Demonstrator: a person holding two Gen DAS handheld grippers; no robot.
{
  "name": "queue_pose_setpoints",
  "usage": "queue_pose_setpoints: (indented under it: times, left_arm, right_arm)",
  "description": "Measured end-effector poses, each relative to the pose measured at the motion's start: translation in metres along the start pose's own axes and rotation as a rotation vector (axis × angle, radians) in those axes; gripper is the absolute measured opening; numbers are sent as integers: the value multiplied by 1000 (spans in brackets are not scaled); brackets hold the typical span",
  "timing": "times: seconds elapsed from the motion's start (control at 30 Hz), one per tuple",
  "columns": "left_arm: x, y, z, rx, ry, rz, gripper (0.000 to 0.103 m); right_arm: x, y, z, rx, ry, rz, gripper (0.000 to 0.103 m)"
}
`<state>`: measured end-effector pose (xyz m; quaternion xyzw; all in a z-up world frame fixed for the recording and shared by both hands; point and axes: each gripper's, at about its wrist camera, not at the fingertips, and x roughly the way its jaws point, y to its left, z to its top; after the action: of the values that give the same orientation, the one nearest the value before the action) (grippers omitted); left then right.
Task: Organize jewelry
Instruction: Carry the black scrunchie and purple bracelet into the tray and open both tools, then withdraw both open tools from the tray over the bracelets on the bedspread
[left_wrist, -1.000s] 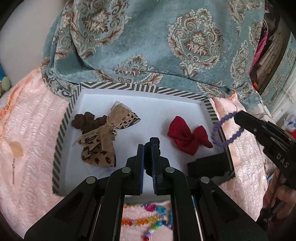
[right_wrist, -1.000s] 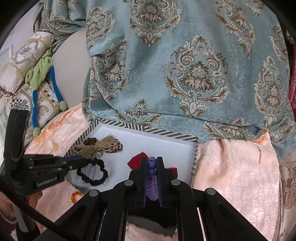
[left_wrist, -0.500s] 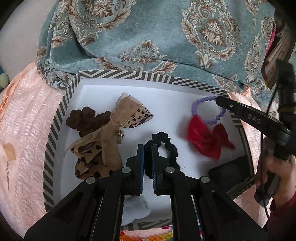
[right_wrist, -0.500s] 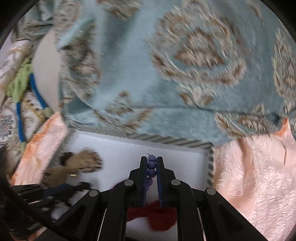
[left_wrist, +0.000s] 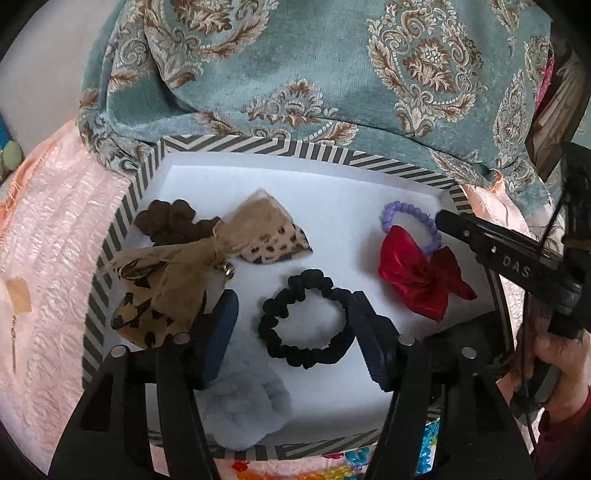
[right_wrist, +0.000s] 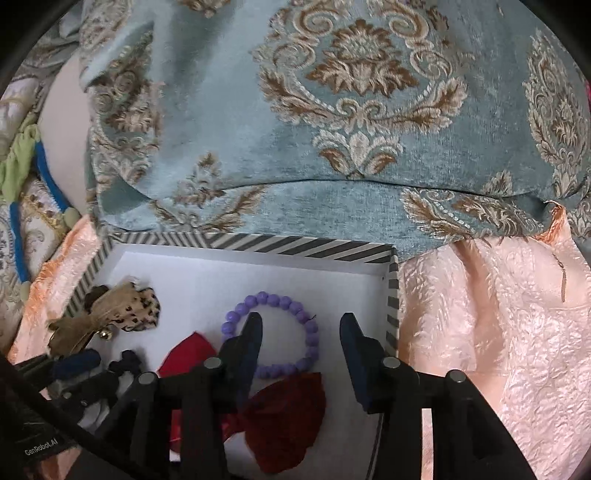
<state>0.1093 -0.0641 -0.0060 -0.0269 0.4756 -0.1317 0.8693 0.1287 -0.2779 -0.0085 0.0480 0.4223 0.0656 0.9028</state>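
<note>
A striped box (left_wrist: 258, 146) with a white floor holds the accessories. My left gripper (left_wrist: 291, 299) is open just above a black scrunchie (left_wrist: 306, 325) lying on the floor. My right gripper (right_wrist: 301, 319) is open over a purple bead bracelet (right_wrist: 273, 306) that lies partly on a red bow (right_wrist: 284, 410). In the left wrist view the bracelet (left_wrist: 410, 218) and the red bow (left_wrist: 421, 277) lie at the box's right side, next to the right gripper's finger (left_wrist: 480, 236).
A leopard-print bow (left_wrist: 177, 273), a brown scrunchie (left_wrist: 170, 221) and a grey fluffy scrunchie (left_wrist: 243, 410) also lie in the box. A teal patterned cushion (left_wrist: 332, 66) stands behind it. Colourful beads (left_wrist: 351, 465) lie on the pink cloth (left_wrist: 48, 236) in front.
Both grippers have opened. The black scrunchie has dropped from the left one onto the box floor, and the purple bracelet has dropped from the right one onto the red bow.
</note>
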Motion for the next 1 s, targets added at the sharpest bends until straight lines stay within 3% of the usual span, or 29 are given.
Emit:
queue_pose_setpoints:
  times: [0.27,0.53,1.0]
  left_arm:
    - [-13,0,-5,-12,-19,17,63]
    - [-40,3,-12,-33,-67,66,63]
    - [-92,7,-57,-48,-126,143,63]
  right_arm:
    - [-32,2,-14,15,-29,15,41]
    - [-62,12,-31,8,-44,-25,42]
    - [-116,26,-84,28,-25,-21,44]
